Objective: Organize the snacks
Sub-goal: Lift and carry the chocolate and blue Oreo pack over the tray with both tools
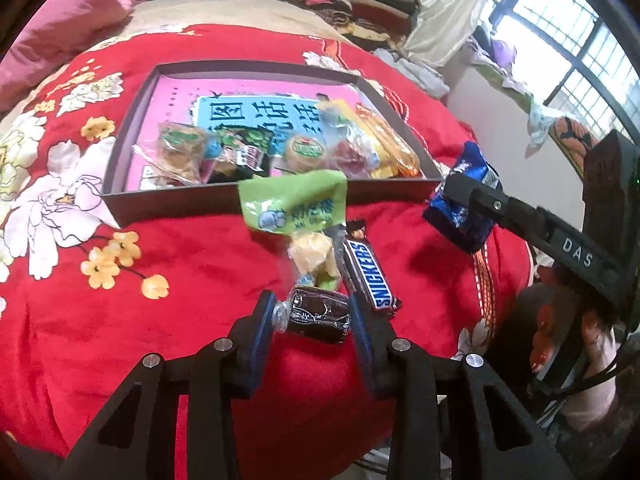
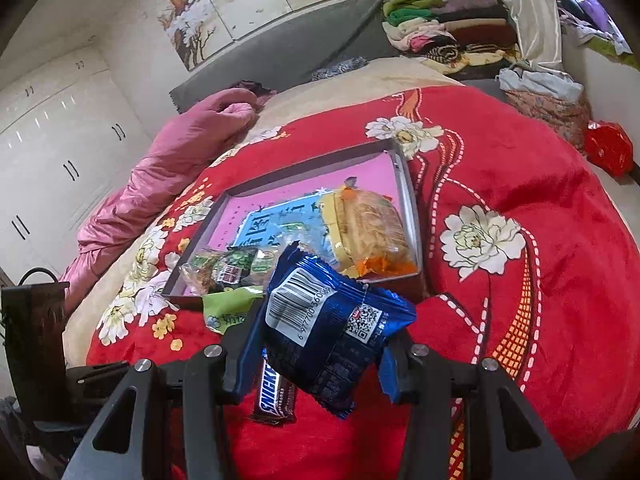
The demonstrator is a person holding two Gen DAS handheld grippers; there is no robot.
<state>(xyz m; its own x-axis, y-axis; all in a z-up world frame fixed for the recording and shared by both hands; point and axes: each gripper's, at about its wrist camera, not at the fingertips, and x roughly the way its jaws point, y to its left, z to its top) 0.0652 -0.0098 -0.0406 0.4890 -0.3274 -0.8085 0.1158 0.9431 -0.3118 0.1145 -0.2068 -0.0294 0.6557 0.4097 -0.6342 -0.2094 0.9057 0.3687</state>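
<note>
Above red blanket, you are holding both loads clear for box. Left gripper pinching dark wrapped candy; right gripper clamping blue packet. Snickers bar, green packet lying just outside box.

light: bright daylight from window | glare: window blown out | shadows: soft | blur: slight | edges: fisheye-bent, dark corners

Red floral blanket, box tray, Snickers bar, green packet
</note>
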